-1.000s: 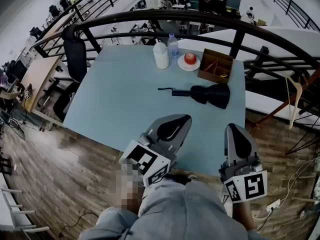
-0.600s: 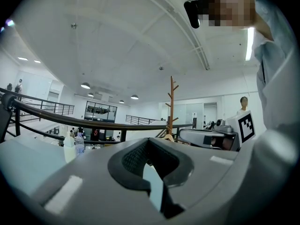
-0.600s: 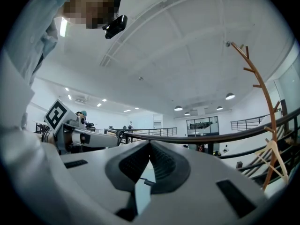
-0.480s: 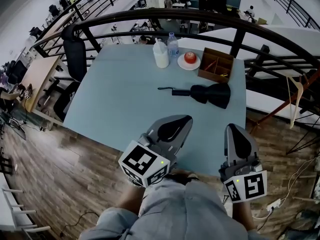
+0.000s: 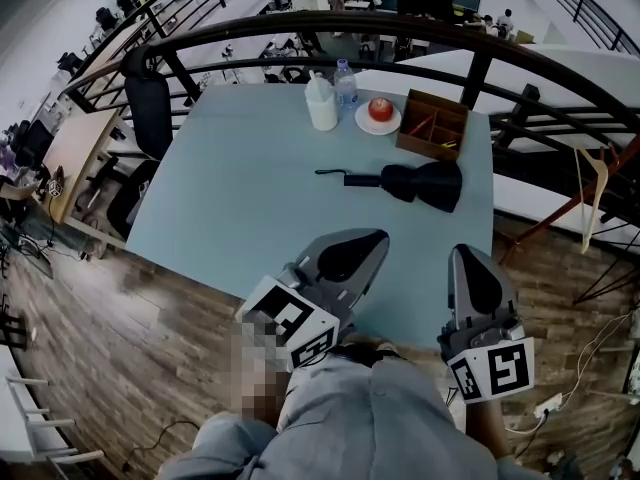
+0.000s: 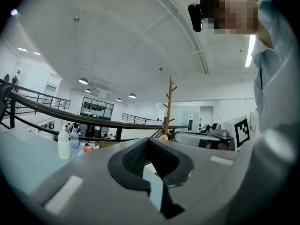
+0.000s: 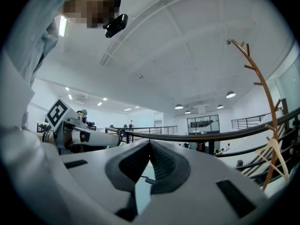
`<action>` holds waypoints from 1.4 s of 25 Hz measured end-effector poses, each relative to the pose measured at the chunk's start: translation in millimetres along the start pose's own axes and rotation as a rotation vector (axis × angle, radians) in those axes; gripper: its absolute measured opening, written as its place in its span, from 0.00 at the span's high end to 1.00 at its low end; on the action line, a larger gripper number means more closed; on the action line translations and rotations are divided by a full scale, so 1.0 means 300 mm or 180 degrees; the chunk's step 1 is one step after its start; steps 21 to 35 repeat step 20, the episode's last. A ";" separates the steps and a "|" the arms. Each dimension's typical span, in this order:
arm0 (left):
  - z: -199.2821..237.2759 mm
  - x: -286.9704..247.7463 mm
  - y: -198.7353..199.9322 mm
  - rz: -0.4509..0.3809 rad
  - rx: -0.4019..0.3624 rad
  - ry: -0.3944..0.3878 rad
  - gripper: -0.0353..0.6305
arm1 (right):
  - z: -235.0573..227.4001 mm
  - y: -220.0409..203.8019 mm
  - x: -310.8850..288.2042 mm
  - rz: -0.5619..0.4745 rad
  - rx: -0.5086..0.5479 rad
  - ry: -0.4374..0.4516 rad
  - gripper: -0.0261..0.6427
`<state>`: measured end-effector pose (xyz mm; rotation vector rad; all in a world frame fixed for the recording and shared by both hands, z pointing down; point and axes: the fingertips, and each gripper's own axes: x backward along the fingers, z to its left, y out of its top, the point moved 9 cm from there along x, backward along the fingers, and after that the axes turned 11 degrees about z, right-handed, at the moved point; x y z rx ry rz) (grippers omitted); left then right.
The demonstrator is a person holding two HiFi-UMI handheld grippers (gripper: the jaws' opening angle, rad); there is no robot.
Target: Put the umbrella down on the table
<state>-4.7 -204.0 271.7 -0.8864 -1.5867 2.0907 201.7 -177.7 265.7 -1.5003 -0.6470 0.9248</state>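
Seemingly the set-down is finished: the umbrella [image 5: 418, 182] is laid on the table [image 5: 250, 188], well apart from the left gripper [image 5: 372, 238] and right gripper [image 5: 466, 253], both closed and empty; only withdrawal is called for.

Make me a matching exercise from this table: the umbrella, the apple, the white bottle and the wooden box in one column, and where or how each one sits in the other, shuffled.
Column one
1 umbrella
2 apple
3 white bottle
4 wooden box

Column two
A on a white plate
B lying flat on the table
C standing next to a clear bottle
D open-topped, at the far right corner

Pairs: 1-B, 2-A, 3-C, 4-D
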 end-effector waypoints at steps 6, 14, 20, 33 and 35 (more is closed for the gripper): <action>-0.012 -0.003 -0.005 0.0036 -0.0018 -0.0032 0.94 | 0.002 -0.006 0.004 0.0022 0.0005 -0.0011 0.96; -0.023 0.010 -0.005 0.0017 -0.0017 -0.0047 0.94 | 0.009 -0.011 0.014 0.0037 -0.0005 -0.0037 0.96; -0.025 0.016 -0.011 -0.0037 0.0055 -0.0053 0.94 | 0.013 -0.014 0.019 0.0065 0.0003 -0.0037 0.96; -0.025 0.016 -0.011 -0.0037 0.0055 -0.0053 0.94 | 0.013 -0.014 0.019 0.0065 0.0003 -0.0037 0.96; -0.025 0.016 -0.011 -0.0037 0.0055 -0.0053 0.94 | 0.013 -0.014 0.019 0.0065 0.0003 -0.0037 0.96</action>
